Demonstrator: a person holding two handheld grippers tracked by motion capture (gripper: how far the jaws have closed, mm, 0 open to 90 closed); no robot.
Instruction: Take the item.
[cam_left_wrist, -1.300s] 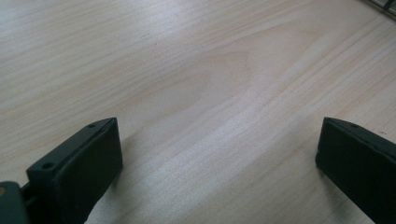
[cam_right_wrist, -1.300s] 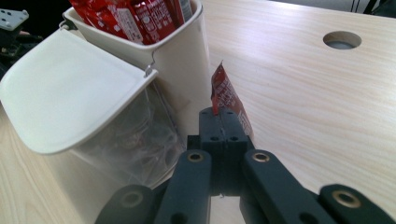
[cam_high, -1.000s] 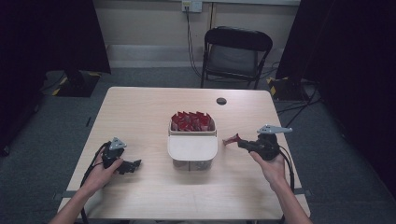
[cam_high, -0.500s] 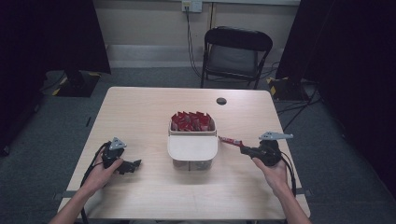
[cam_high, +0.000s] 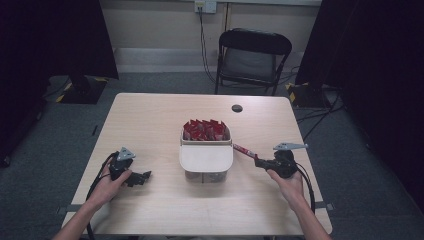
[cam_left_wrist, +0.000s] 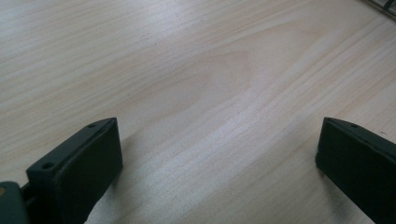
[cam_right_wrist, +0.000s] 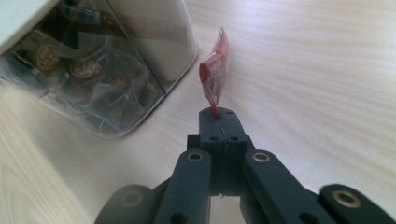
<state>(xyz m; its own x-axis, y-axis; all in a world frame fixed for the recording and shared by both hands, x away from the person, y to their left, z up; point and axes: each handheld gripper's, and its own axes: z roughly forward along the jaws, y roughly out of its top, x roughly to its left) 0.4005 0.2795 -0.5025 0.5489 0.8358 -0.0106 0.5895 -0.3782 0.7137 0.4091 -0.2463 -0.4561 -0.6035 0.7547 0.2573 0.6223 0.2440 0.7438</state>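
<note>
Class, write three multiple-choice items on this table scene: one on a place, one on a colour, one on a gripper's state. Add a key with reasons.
1. Where is the clear container?
A. mid-table
B. on the chair
C. on the floor

2. What colour is the packet held by the right gripper?
A. blue
B. red
C. green

3. How does the left gripper stand?
A. shut on a packet
B. shut empty
C. open

Key: 1 A, it stands between both grippers; 2 B, the wrapper is red; 3 C, its jaws stand wide apart over bare wood.
</note>
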